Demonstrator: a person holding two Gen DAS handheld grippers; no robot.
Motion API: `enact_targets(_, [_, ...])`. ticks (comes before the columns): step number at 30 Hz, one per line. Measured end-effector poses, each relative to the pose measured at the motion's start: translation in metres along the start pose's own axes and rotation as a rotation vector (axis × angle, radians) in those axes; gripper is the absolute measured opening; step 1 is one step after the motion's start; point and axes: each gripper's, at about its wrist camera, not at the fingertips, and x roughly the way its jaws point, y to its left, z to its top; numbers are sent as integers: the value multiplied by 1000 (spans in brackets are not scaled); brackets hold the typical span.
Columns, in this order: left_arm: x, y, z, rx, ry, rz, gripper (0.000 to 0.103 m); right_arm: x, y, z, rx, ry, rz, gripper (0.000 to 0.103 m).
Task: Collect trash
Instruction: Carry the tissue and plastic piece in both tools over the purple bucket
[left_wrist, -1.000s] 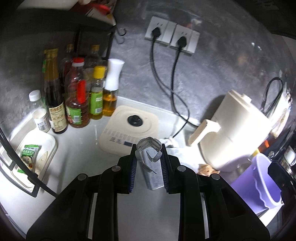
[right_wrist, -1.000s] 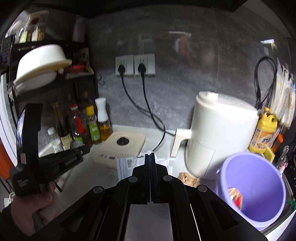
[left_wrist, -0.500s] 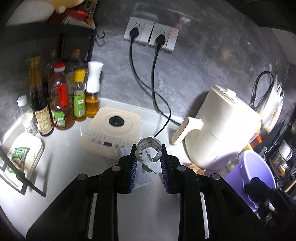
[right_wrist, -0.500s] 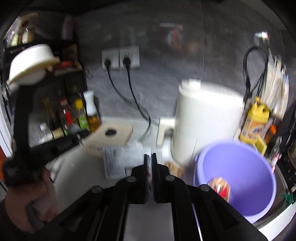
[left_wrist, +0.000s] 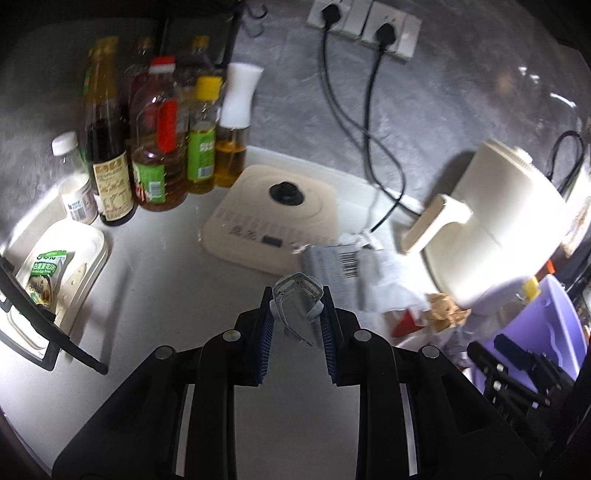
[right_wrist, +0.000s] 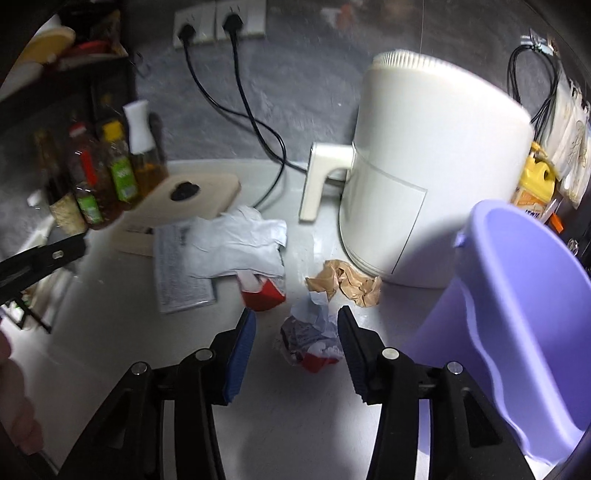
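Wrapper trash, a crumpled wad (right_wrist: 312, 341) of grey and red, lies on the white counter (right_wrist: 295, 424) between the fingers of the right gripper (right_wrist: 297, 341). Its jaws stand moderately apart and the pads do not press on the wad, though the right pad seems to be just beside it. This gripper points down at a slant toward the counter. The lilac bucket (right_wrist: 517, 314) stands close to the right of the wad. Beyond the wad lie a red carton scrap (right_wrist: 266, 295) and a brown paper ball (right_wrist: 347, 282), then a white crumpled sheet (right_wrist: 236, 243) and a printed leaflet (right_wrist: 177, 273). The cream air fryer (right_wrist: 436, 170) stands farther back, right of the wad.

The left gripper (left_wrist: 297, 308) also tilts downward, and its narrow jaws clamp a squashed grey carton (left_wrist: 297, 299). Ahead of it sit the cream induction cooker (left_wrist: 273, 218) and the sauce bottles (left_wrist: 162, 136).
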Motion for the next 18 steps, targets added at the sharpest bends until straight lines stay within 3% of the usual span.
enact_targets(14, [61, 18, 9, -53, 38, 63, 24, 49, 0, 9, 6, 52, -101, 66])
enact_targets(15, [63, 17, 9, -54, 39, 63, 24, 52, 0, 8, -1, 61, -102, 64])
enact_targets(16, [64, 16, 9, -56, 39, 61, 24, 54, -1, 7, -6, 69, -95, 55])
enact_targets(17, [65, 14, 10, -57, 39, 58, 24, 57, -1, 6, -12, 86, -76, 15])
enact_targets(18, [65, 13, 10, -56, 38, 57, 24, 58, -1, 6, -15, 99, -65, 14])
